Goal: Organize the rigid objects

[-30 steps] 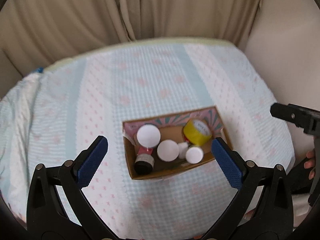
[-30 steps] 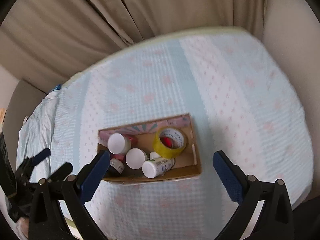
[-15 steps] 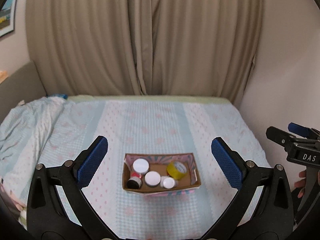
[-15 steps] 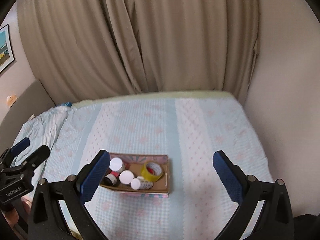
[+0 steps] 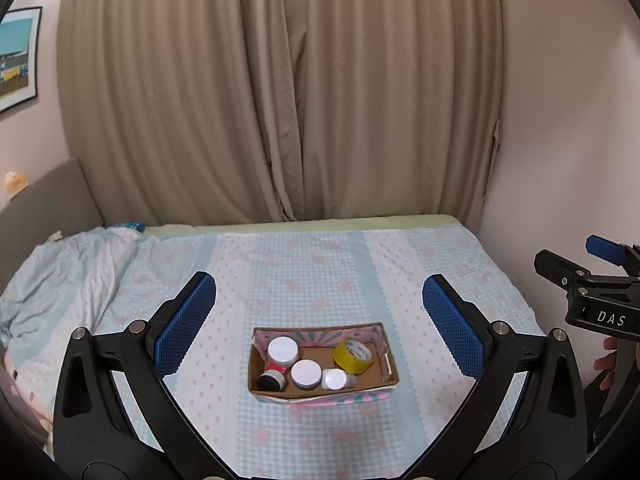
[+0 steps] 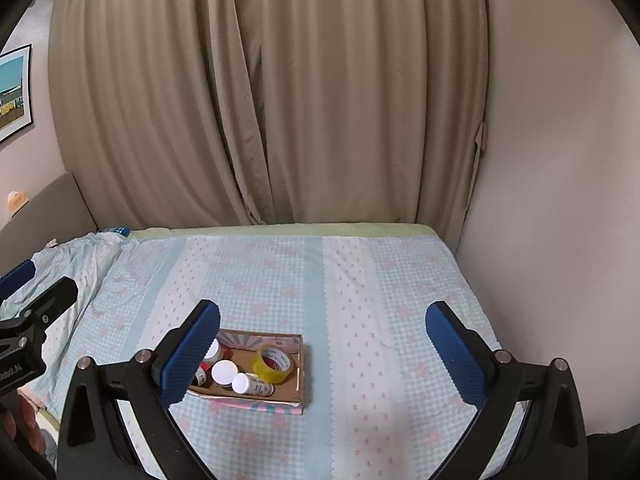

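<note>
Both grippers' fingers (image 5: 186, 322) spread, empty; black jar (image 5: 271, 381) plain only from left.

The bedspread (image 5: 320, 272) is pale blue check with pink flowers and white dotted stripes. The box (image 5: 376, 390) is brown cardboard with pink-and-teal rays outside, holding a yellow tape roll (image 5: 353, 356) and white-capped jars (image 5: 283, 350). Far curtains (image 5: 280, 100) are beige; gripper pads (image 5: 186, 322) are blue.
</note>
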The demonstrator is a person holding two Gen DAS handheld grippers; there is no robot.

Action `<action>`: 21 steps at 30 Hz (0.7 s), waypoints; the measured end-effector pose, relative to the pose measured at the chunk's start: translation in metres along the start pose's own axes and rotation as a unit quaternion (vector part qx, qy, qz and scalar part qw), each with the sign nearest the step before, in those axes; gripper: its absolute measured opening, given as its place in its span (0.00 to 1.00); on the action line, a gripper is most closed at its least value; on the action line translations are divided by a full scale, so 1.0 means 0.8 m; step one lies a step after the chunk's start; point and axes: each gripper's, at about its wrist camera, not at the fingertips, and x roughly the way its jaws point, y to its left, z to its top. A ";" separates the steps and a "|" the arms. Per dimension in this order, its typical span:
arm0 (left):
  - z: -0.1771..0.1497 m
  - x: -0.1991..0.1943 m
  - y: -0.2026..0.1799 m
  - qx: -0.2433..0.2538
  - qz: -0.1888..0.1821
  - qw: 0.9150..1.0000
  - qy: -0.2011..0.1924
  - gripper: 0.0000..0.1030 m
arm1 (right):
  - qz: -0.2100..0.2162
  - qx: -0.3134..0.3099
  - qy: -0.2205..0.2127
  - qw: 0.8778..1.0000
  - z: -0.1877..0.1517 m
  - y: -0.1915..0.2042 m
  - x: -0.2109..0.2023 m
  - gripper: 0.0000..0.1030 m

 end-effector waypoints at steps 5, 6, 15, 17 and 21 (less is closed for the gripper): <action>-0.003 -0.004 -0.012 0.003 0.002 1.000 0.001 1.00 | -0.001 0.000 -0.005 1.000 -0.001 -0.008 -0.005 1.00; -0.003 -0.004 -0.012 0.003 0.001 1.000 0.001 1.00 | 0.000 0.001 -0.005 1.000 -0.001 -0.007 -0.005 1.00; -0.005 -0.009 -0.016 -0.005 0.002 1.000 -0.004 1.00 | -0.001 -0.001 -0.008 1.000 -0.001 -0.009 -0.008 1.00; -0.007 -0.011 -0.016 -0.008 0.000 1.000 -0.009 1.00 | -0.001 0.000 -0.008 1.000 -0.001 -0.010 -0.010 1.00; -0.009 -0.012 -0.016 -0.007 0.003 1.000 -0.013 1.00 | -0.001 -0.002 -0.013 1.000 -0.002 -0.008 -0.013 1.00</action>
